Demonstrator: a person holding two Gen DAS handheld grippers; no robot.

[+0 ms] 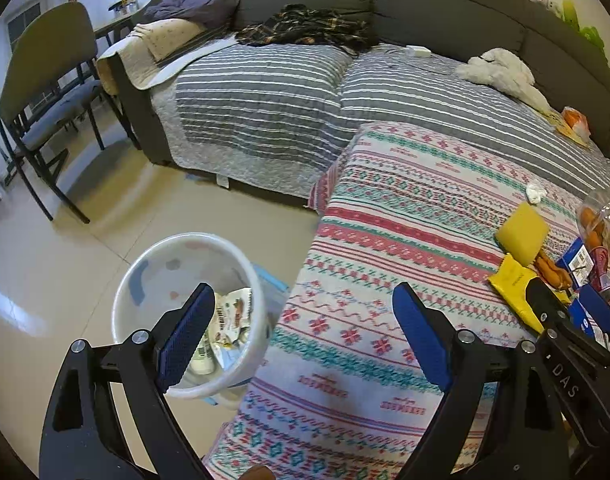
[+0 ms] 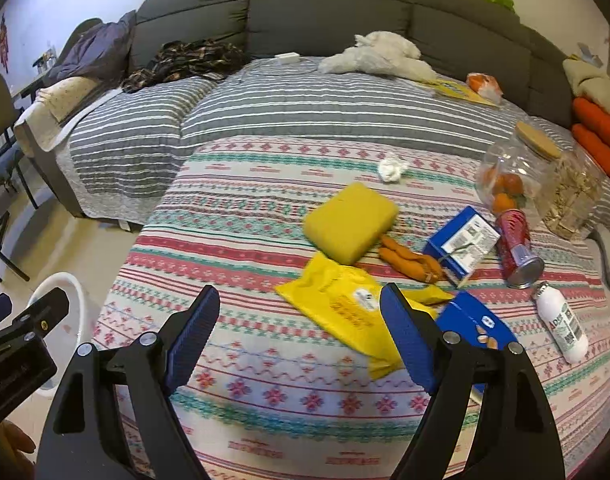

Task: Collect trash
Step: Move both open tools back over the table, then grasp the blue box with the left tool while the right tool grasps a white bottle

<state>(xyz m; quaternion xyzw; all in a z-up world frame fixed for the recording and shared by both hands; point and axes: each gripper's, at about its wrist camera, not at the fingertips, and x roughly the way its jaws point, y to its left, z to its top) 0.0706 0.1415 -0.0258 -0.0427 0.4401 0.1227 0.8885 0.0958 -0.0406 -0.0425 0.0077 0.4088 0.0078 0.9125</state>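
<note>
Patterned bedding point(image 2: 265, 360) covered the bed, littered with a yellow wrapper point(image 2: 345, 312) and crumpled tissue point(image 2: 392, 169). Both left tongs point(image 1: 303, 336) and right tongs point(image 2: 299, 334) gaped empty; the white bin point(image 1: 145, 264) stood on the floor beside it.

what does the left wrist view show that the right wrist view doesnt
Only the left wrist view looks into the white bin on the floor, with wrappers already in it.

Only the right wrist view shows the white bottle, the red can whole, and the jar whole.

Both show the yellow sponge, yellow bag, tissue, and open, empty grippers: left, right.
</note>
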